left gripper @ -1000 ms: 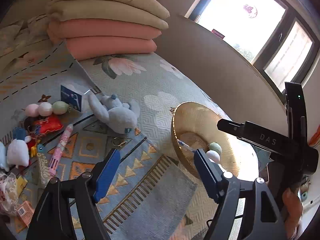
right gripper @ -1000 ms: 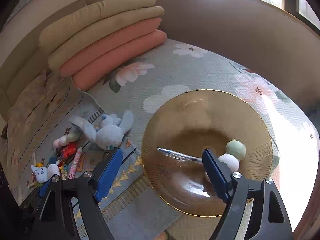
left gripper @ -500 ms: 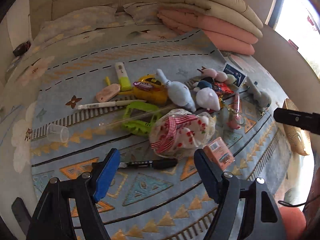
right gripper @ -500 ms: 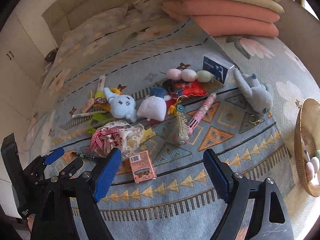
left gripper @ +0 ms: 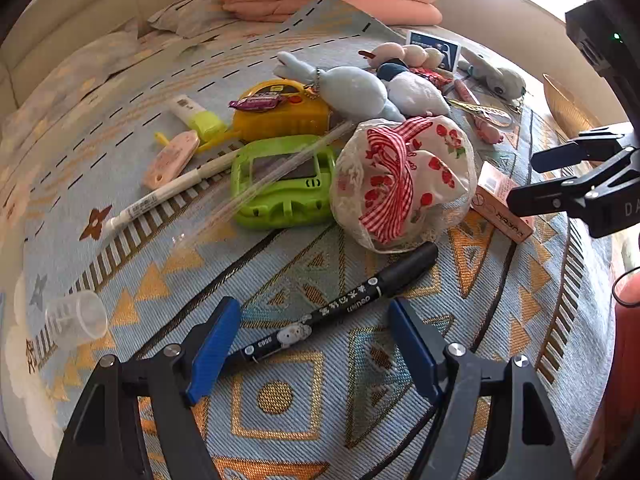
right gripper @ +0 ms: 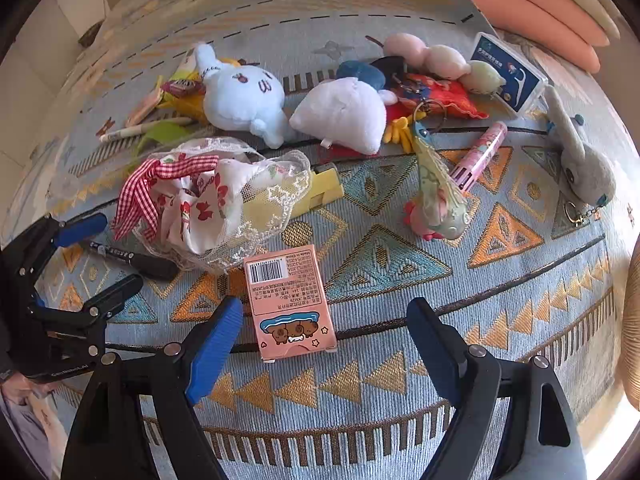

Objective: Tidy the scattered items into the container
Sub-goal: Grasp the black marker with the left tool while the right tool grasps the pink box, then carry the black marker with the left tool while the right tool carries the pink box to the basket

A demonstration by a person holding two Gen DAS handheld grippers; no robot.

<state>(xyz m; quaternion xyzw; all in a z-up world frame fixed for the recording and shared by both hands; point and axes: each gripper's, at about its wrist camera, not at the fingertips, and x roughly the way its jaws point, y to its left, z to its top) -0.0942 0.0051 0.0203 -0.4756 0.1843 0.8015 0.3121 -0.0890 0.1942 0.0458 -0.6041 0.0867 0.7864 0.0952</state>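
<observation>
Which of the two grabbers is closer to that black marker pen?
Left. The left gripper hangs open right over the black marker, straddling it. The right gripper is off to the side, over the pink box.

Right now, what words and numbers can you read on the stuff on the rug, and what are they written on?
"deli": black marker, beside white Chinese characters I cannot make out.
"8565", roughly: same marker, small and unsure.
"Made in China": pink box, along its edge by the barcode; the rest of its print is too small.
"DA": right gripper body, cut off at the picture's edge.
Blue-and-white box: text too blurred.
</observation>
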